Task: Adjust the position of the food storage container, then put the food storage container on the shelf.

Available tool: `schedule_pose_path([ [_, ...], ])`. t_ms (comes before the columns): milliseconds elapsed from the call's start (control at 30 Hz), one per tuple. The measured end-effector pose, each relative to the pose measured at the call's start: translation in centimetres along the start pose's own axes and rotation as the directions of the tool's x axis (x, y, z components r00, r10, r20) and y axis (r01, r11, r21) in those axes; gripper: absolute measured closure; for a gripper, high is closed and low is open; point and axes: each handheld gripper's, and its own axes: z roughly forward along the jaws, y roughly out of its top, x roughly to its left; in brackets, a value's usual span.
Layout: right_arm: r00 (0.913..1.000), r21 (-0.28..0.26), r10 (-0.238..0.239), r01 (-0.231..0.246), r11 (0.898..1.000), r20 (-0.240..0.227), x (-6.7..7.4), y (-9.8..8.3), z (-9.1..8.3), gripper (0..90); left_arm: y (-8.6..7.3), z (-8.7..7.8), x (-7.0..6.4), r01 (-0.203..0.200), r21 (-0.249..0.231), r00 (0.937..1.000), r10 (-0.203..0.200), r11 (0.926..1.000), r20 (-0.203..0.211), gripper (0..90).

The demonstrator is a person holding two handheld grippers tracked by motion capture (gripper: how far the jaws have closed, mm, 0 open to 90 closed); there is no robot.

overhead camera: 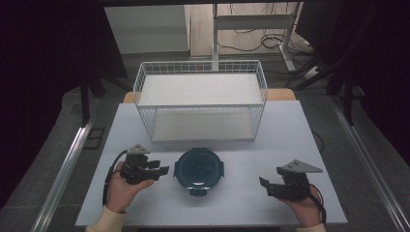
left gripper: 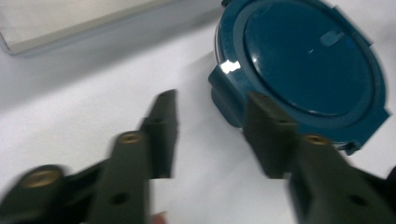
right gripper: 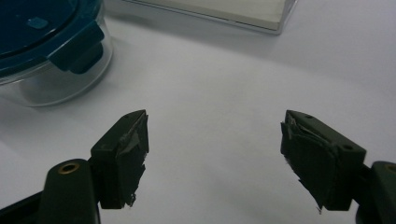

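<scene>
Clearly the step in hand is the approach: the left claw point(overhead camera: 164, 170), jaws spread and empty, sits just beside the left latch of the round clear-walled container with a dark blue clip-on lid point(overhead camera: 198, 169), which stands upright at the near middle of the white tabletop point(overhead camera: 290, 130); being round, it has no long axis, its latch tabs pointing outward. Next I judge the claw must close on that latch, while the right claw point(overhead camera: 263, 184) waits spread and empty, well apart; beyond stands a white wire basket point(overhead camera: 200, 99)
</scene>
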Motion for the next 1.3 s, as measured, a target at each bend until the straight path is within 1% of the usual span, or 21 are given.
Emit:
schedule_pose_path([
  [100,1.0,-0.005,-0.006,0.006,1.0,-0.003,0.2,0.1,-0.1,23.0,-0.1,-0.6,0.0,0.022,-0.028,0.9997,-0.021,0.9994,0.007,37.9],
  [167,1.0,-0.008,-0.007,0.007,1.0,-0.004,0.2,0.1,-0.1,22.9,-0.1,-1.0,-0.1,0.021,-0.038,0.9997,-0.021,0.999,0.008,34.2],
  [233,1.0,-0.008,-0.007,0.007,1.0,-0.005,0.1,0.1,-0.1,22.9,-0.2,-1.2,-0.3,0.02,-0.048,0.9998,-0.02,0.9987,0.009,32.5],
  [400,0.9999,-0.011,0.006,-0.006,1.0,-0.016,0.1,0.2,-0.1,22.9,-0.3,-1.1,-0.5,0.025,-0.047,0.9997,-0.025,0.9986,-0.002,28.5],
  [600,0.9967,-0.027,0.05,-0.052,0.998,-0.063,0.4,0.5,-0.2,22.0,-0.3,-1.0,-0.5,0.04,-0.046,0.9991,-0.04,0.9981,0.017,26.2],
  [733,0.9902,-0.036,0.082,-0.087,0.996,-0.113,1.0,0.9,0.0,21.5,-0.2,-0.9,-0.4,0.053,-0.047,0.9983,-0.052,0.9975,0.028,24.6],
  [900,0.9823,-0.045,0.097,-0.105,0.993,-0.161,2.1,1.9,0.4,20.3,0.1,-0.9,-0.4,0.069,-0.051,0.9962,-0.066,0.9963,0.057,22.2],
  [1000,0.976,-0.056,0.117,-0.129,0.99,-0.184,2.7,2.7,0.6,20.1,0.6,-0.7,-0.2,0.083,-0.051,0.9937,-0.079,0.9952,0.079,20.3],
  [1100,0.9722,-0.058,0.124,-0.138,0.989,-0.198,3.6,3.5,1.1,19.9,1.1,-0.5,-0.1,0.099,-0.05,0.9906,-0.094,0.9938,0.1,18.4],
  [1233,0.9649,-0.044,0.141,-0.154,0.987,-0.222,4.5,4.5,1.9,18.8,1.5,-0.1,0.0,0.114,-0.047,0.9852,-0.107,0.9924,0.133,17.0],
  [1300,0.9592,-0.032,0.154,-0.166,0.986,-0.237,5.0,5.0,2.4,17.8,1.6,0.1,0.1,0.12,-0.044,0.983,-0.112,0.9918,0.145,16.8],
])
